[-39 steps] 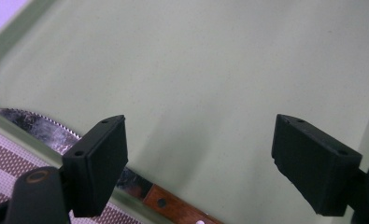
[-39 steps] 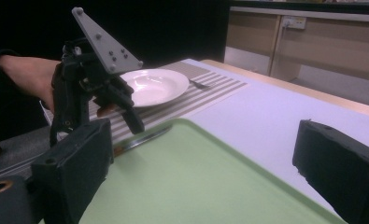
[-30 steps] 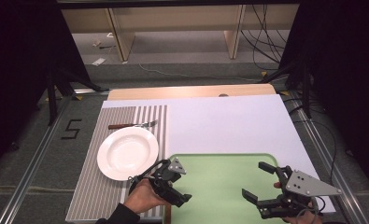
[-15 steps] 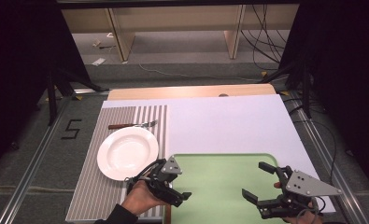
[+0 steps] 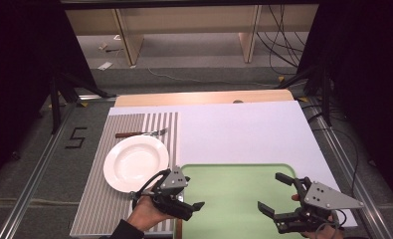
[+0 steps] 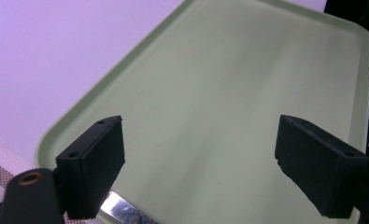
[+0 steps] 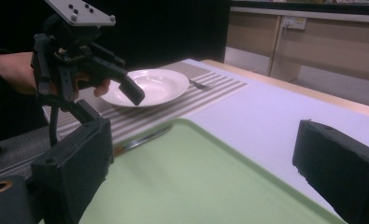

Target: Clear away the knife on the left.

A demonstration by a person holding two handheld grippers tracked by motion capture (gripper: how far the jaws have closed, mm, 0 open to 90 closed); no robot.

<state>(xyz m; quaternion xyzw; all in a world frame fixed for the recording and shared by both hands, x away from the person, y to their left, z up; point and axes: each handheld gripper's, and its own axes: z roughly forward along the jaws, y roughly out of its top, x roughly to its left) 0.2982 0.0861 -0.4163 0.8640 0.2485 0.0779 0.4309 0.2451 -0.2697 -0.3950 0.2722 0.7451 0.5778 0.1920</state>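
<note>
A pale green plastic tray with rounded corners [image 5: 234, 199] is laid on a white table sheet at the near edge of the table, and both hand-held grippers are held over it, one at each side.

The left gripper [image 5: 186, 201], a black two-jaw tool held in a hand [image 5: 144, 214], is seen at the tray's left rim with its jaws spread wide and nothing between them. In the left gripper view a shiny metal table knife [image 6: 121, 211] is glimpsed directly beneath that gripper, just below and inside its left jaw, lying along the outside of the tray's left rim. In the right gripper view the same knife [image 7: 142, 139] is shown as a slim blade between the tray and a grey striped placemat [image 7: 210, 95], its long axis running parallel to the tray's edge.

The right gripper [image 5: 276, 196], carrying a grey three-cornered plate, is held over the tray's right part, jaws likewise spread and empty. The knife lies well apart from it, across the whole tray.

The left gripper is therefore judged the nearer one; a short descent with the jaws set across the knife's long axis seems called for.

Beyond the left gripper a round white ceramic plate [image 5: 136, 162] rests on the placemat, with a fork [image 5: 142, 133] beyond it.
</note>
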